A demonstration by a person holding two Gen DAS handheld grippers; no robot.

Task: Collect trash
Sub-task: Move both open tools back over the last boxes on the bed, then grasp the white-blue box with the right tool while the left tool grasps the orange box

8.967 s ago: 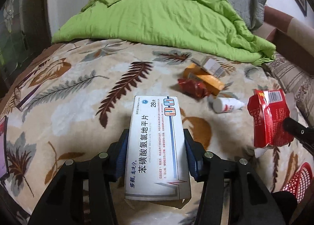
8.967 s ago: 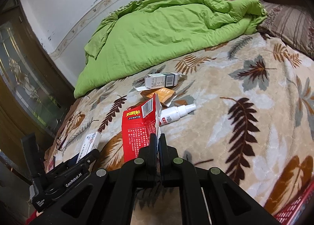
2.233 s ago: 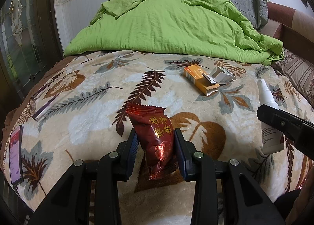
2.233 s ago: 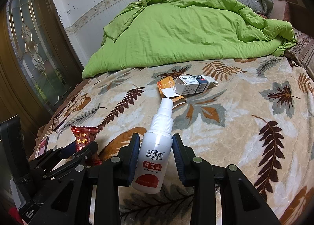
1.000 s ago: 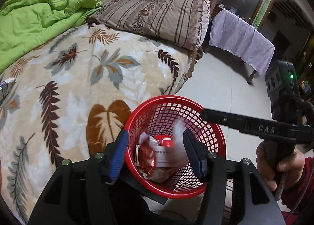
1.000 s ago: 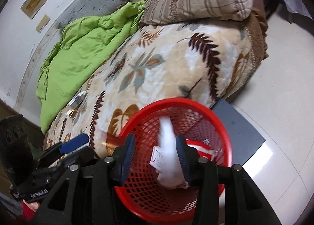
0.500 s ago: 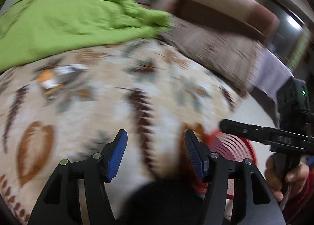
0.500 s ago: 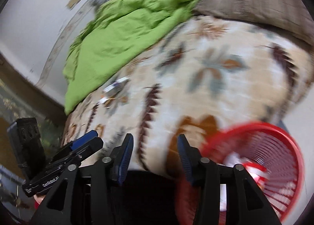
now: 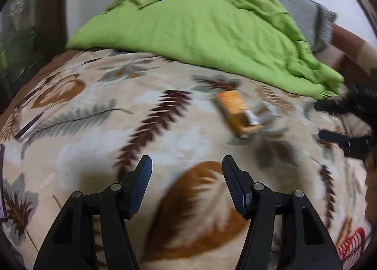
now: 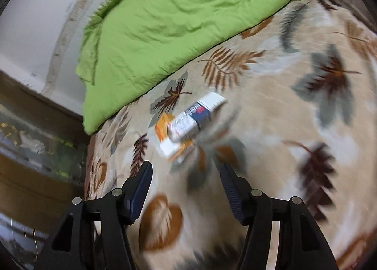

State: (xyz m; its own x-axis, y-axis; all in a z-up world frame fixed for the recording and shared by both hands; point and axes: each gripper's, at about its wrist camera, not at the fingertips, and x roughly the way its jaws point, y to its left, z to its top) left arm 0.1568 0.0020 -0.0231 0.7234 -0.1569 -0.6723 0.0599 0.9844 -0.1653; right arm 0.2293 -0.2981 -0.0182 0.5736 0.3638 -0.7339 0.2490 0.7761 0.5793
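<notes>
Orange box: a flat orange carton (image 9: 236,111) with a pale end flap; in the right wrist view (image 10: 170,141) it shows an orange and white face. Both views are motion-blurred, so the print cannot be read.
White box: a white carton (image 10: 196,115) with a dark blue band and a red mark, one end flap open; in the left wrist view it is only a grey-white smear (image 9: 267,112).
How they lie: the white box lies against the orange box and partly over it, on the leaf-patterned blanket (image 9: 89,133).
Long axes: seen from the left wrist, the orange box runs from far-left to near-right. Seen from the right wrist, the white box runs from near-left to far-right, open flap at the far end.
Left gripper (image 9: 187,182): spread wide, nothing between its fingers; both boxes lie ahead of the tips and to the right, well apart from them.
Right gripper (image 10: 186,185): spread wide, holding nothing; the boxes lie ahead, just beyond the left fingertip and slightly inside the gap line.
Other things: a crumpled green quilt (image 9: 195,27) lies beyond the boxes, its edge near them. A red basket (image 9: 352,245) shows at the lower right edge of the left wrist view.
In the way: bare blanket lies between either set of fingers and the boxes. The right gripper's black fingers (image 9: 339,139) show at the right edge, right of the boxes.
</notes>
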